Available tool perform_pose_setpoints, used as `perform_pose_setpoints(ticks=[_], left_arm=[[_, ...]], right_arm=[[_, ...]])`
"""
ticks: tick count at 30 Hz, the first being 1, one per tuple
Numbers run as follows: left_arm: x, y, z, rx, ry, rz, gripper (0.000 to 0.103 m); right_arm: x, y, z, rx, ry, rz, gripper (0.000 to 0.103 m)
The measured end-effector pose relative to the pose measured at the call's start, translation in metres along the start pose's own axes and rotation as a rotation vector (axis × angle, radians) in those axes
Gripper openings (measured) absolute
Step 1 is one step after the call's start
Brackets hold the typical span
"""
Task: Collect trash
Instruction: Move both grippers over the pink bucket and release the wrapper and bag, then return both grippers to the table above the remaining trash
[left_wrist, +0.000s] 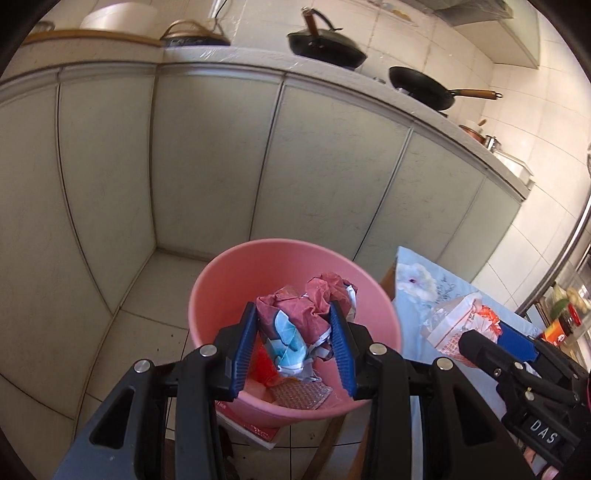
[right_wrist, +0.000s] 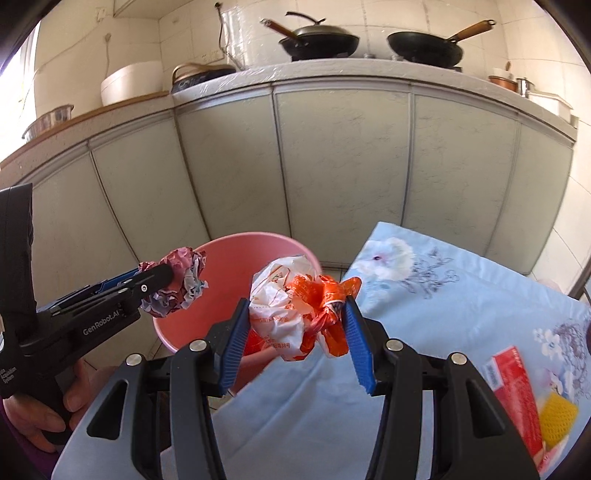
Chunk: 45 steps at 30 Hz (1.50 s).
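My left gripper (left_wrist: 293, 321) is shut on a crumpled pink, white and blue paper ball (left_wrist: 295, 314) and holds it over the mouth of the pink bucket (left_wrist: 236, 269). In the right wrist view that gripper (right_wrist: 159, 284) comes in from the left with the paper ball (right_wrist: 177, 284) above the bucket (right_wrist: 240, 258). My right gripper (right_wrist: 295, 321) is shut on a crumpled white and orange plastic bag (right_wrist: 299, 310), just right of the bucket at the table's edge. The left wrist view shows the right gripper (left_wrist: 491, 332) and its bag (left_wrist: 458, 321) at the right. The bucket holds red and clear wrappers (left_wrist: 295, 391).
A table with a light blue floral cloth (right_wrist: 461, 295) stands right of the bucket; a red packet (right_wrist: 517, 391) and a yellow mesh thing (right_wrist: 557, 417) lie on it. Pale cabinet doors (right_wrist: 332, 158) close the back, with pans (right_wrist: 317, 40) on the counter above. Tiled floor (left_wrist: 155, 295) lies left.
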<state>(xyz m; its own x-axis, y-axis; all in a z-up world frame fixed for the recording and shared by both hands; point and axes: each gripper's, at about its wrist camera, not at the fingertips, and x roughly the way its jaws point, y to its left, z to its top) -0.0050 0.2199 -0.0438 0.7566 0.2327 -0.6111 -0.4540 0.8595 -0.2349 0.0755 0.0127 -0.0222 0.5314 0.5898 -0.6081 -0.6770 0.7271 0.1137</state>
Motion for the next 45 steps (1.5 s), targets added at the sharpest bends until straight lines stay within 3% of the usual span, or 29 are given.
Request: perform_pose_setpoints(ticks=[14, 22, 34, 45], left_arm=[[0.037, 0.022, -0.003, -0.042, 0.088, 0.046, 0.042], [0.041, 0.032, -0.005, -0.079, 0.1, 0.059, 0.054], [0.019, 0.019, -0.001, -0.058, 0.069, 0.026, 0.054], [0.001, -0.021, -0.014, -0.017, 0.096, -0.081, 0.054]], right_arm=[[0.067, 0.017, 0.001, 0.002, 0.131, 0.054, 0.051], [0.077, 0.015, 0.0, 0.026, 0.159, 0.079, 0.057], [0.042, 0.009, -0.003, 0.021, 0.098, 0.071, 0.057], [-0.021, -0.023, -0.029, 0.065, 0.077, 0.003, 0.057]])
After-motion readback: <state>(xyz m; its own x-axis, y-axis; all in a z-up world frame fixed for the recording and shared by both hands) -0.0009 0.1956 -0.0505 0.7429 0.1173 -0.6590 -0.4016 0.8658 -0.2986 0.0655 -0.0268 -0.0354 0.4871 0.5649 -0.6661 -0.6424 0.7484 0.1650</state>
